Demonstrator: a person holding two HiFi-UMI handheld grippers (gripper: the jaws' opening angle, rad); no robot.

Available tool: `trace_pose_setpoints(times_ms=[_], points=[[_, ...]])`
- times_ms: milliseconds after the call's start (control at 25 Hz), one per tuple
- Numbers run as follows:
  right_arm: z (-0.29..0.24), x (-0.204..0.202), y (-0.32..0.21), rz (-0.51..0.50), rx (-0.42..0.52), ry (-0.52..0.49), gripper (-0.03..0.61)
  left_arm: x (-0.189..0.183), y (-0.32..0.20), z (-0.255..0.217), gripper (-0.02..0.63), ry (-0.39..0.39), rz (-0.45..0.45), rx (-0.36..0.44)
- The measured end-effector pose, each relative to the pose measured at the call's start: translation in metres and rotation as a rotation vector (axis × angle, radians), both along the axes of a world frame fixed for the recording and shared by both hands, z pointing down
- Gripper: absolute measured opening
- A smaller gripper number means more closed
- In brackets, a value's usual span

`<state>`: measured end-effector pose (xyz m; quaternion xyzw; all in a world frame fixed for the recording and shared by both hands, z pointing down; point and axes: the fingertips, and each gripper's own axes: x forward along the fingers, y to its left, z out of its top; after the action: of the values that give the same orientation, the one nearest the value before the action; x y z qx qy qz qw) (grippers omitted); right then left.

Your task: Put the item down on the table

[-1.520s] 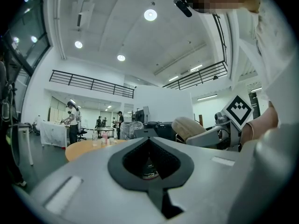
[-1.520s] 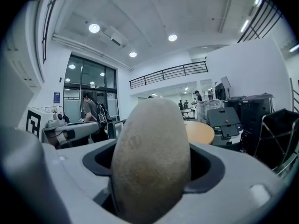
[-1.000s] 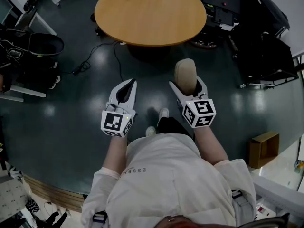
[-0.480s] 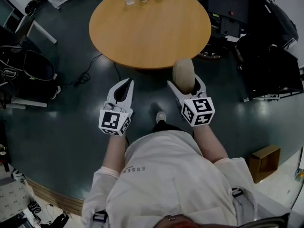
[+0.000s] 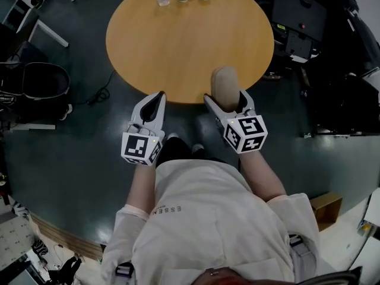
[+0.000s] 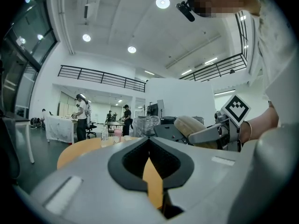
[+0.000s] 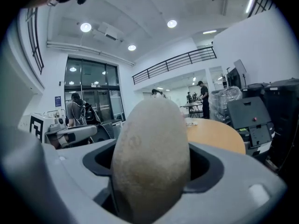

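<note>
One scrap of print is legible: "ESSEN" on the person's white shirt. Both grippers are now at the near edge of the round wooden worktop — half a second ago they were short of it, over the floor. The right gripper has its fingers clamped on a beige egg-shaped item, held in the air at that edge. The left gripper has its fingers together on nothing.

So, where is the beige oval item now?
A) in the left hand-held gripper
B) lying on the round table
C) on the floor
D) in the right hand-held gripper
D: the beige oval item stands clamped between the jaws of the right hand-held gripper, as its own view shows.
</note>
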<state>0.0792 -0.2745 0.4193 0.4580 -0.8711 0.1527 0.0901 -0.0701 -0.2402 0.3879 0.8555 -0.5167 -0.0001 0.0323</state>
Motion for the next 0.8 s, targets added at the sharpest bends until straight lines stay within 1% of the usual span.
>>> trace_pose_setpoints(times_ms=[360,520,640,800], points=[[0.039,-0.024,-0.086,0.042,-0.111,0.052,0.391,-0.022,-0.098,0.016,0.011,0.041,0.047,-0.044],[0.061,-0.051,-0.120,0.042,-0.176,0.103,0.391,-0.046,-0.135,0.017,0.011,0.046,0.060,-0.060],[0.087,-0.067,-0.140,0.039,-0.238,0.144,0.391,-0.056,-0.156,0.031,0.011,0.049,0.080,-0.103],[0.136,-0.081,-0.169,0.008,-0.319,0.216,0.391,-0.058,-0.185,0.057,0.011,0.023,0.098,-0.142]])
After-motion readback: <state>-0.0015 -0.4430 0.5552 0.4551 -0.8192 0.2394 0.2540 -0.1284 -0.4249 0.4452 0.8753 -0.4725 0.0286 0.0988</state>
